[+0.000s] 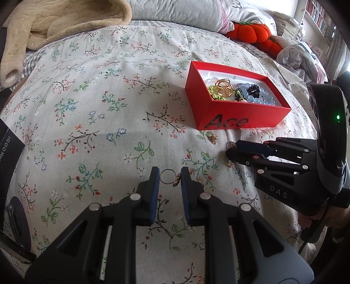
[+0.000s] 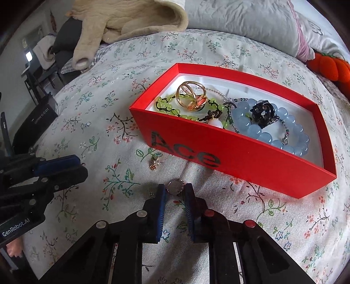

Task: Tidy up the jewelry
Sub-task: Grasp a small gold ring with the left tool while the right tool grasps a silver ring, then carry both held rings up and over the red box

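Both tongs are spread apart and hold nothing, each lowered to a small piece of jewelry on a bed. Left tongs straddle a thin hoop ring with a small brown charm on its right side, lying flat on the floral bedspread; the ring sits between the blue-padded fingertips, and whether it touches them cannot be told. Right tongs frame a round, silver-rimmed pendant that also lies on the bedspread, just in front of the long side of a red box printed "Ace".

Two more loose pieces lie on the fabric: a small gold stud earring just beside the box's front wall, and a tiny item next to the right tongs' left finger, too small to identify.

Inside the open box, on its white lining, rest a gold ring cluster, a green bead bracelet, a pale blue bead bracelet and a black carved charm lying on the blue beads.

Farther back on the bed are a beige fleece garment, a grey pillow and an orange pumpkin plush. A black carton sits at the bed's left edge.
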### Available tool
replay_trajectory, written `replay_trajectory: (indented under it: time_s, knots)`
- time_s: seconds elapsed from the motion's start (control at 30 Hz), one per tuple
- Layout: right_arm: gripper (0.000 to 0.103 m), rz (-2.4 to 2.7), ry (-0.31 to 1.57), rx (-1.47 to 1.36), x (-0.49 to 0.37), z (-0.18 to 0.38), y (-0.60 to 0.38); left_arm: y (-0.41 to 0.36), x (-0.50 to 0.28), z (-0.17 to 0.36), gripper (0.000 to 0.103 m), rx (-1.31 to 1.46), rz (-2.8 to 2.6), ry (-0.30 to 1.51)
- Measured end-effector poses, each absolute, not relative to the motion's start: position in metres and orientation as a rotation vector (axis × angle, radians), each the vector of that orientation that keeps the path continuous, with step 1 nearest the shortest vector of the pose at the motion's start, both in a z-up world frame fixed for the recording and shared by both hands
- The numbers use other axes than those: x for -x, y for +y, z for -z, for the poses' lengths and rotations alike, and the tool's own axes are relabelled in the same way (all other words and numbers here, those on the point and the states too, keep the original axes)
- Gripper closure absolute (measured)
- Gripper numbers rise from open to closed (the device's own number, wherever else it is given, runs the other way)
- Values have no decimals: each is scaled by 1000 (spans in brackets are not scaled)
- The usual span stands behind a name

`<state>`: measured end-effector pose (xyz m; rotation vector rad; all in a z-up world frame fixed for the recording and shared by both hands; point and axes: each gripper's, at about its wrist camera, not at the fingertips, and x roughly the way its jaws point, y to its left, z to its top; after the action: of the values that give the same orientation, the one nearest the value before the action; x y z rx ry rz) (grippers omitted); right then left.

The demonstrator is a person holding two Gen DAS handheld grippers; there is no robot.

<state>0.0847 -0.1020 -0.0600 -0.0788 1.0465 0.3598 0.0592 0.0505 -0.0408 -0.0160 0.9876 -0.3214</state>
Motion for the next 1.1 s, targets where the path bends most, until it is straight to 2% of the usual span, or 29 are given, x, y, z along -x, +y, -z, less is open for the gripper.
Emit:
replay_trajectory:
  time_s: [0.53,1.1]
  knots:
    - [86,-340,1057,6,-73,34,-137,48,-68,26,82,39,323,948]
    - [86,-260,960,-99,-84,-18,-184,8,-92,-4,82,79,412,816]
